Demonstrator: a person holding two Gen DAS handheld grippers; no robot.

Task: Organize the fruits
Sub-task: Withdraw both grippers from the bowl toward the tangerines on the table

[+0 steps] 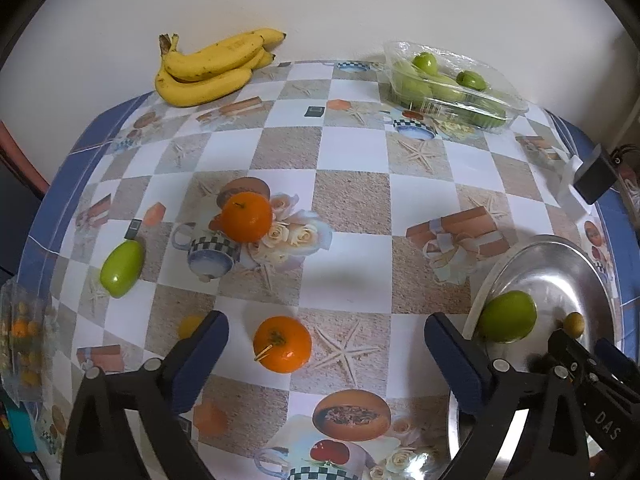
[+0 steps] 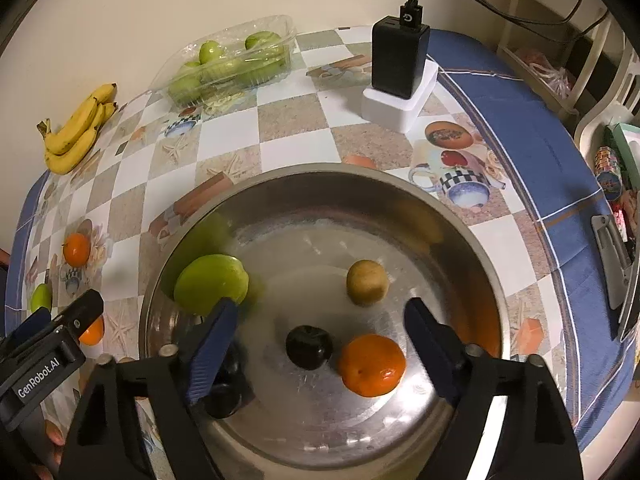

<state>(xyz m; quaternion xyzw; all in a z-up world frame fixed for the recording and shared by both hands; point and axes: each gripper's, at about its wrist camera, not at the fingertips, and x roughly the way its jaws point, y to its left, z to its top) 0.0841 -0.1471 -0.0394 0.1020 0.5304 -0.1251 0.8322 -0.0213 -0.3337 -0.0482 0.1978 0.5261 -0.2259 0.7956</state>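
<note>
My left gripper (image 1: 326,332) is open and empty, low over the table, with an orange (image 1: 282,344) between its fingers. A second orange (image 1: 246,217) and a green fruit (image 1: 121,267) lie further left. My right gripper (image 2: 316,320) is open and empty above the steel bowl (image 2: 460,216). In the bowl are a green fruit (image 2: 211,284), a small yellow-brown fruit (image 2: 367,282), a dark plum (image 2: 309,346) and an orange (image 2: 371,365). The bowl (image 1: 560,252) with its green fruit (image 1: 507,316) also shows in the left wrist view, with the right gripper's body at the right edge.
A banana bunch (image 1: 212,66) lies at the back left by the wall. A clear plastic tray of green fruits (image 1: 448,84) sits at the back. A black charger on a white block (image 2: 398,76) stands beyond the bowl. A packet (image 1: 22,336) lies at the table's left edge.
</note>
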